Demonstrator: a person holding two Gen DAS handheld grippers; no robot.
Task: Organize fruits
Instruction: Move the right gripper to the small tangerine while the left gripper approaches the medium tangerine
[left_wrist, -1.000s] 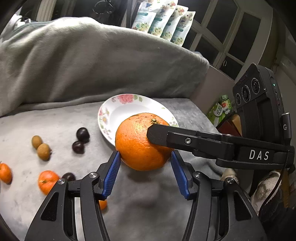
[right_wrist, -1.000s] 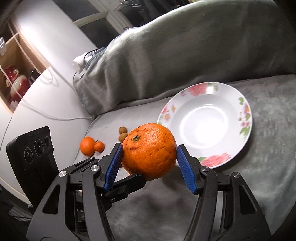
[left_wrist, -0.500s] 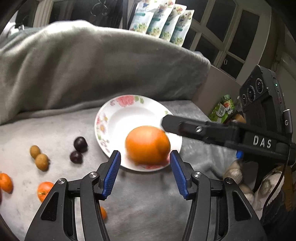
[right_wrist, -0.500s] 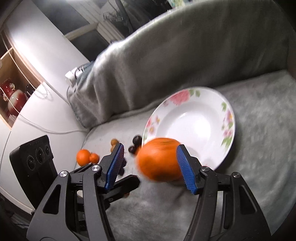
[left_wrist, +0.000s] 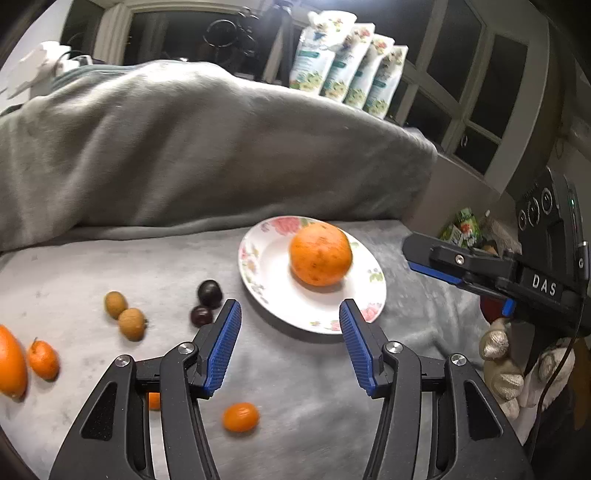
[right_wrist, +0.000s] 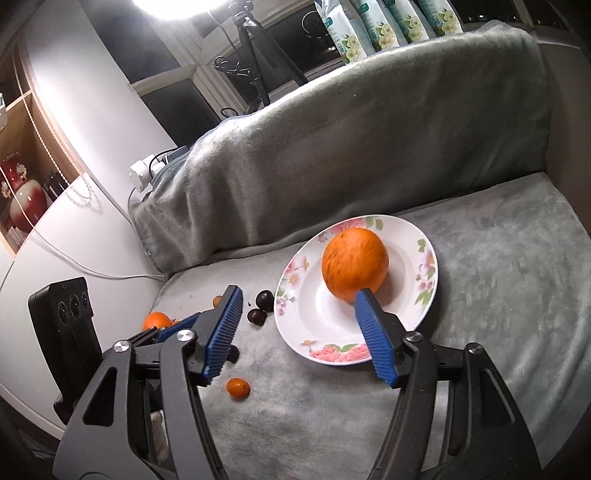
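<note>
- One big orange (left_wrist: 320, 254) sits inside the floral plate (left_wrist: 266, 284), toward its far side, free of both tools; looks slightly blurred, so may not be fully settled.
- Plate rests on a grey blanket (left_wrist: 110, 266) over what looks like a sofa or bed, not a hard surface – soft base, so plate could tip if pressed at the rim.
- Left hand-held gripper (left_wrist: 290, 345): released, jaws wide, nothing between them, hovering just short of the plate's near rim.
- Right hand-held gripper (right_wrist: 297, 332): also released and empty; one blue finger tip overlaps the orange in its own view, contact can't be told.
- Loose fruit, all left of the plate: two dark plums (left_wrist: 209, 291) just beside the rim, two brown longan-like ones (left_wrist: 123, 314) farther out, small mandarins (left_wrist: 43, 360) near the view's edge, a kumquat-type piece (left_wrist: 240, 416) close under the left tool.
- Handling, my guess: orange is heavy-ish, firm, rolls easily – grip across its widest middle. Plums are smooth, slippery, bruise w/ too much squeeze; take at the equator, light pressure. Longans are small w/ brittle shell; kumquat is tiny, needs nearly closed jaws, approach from above.
- Round fruit + shallow plate = may roll off if dropped from height.
</note>
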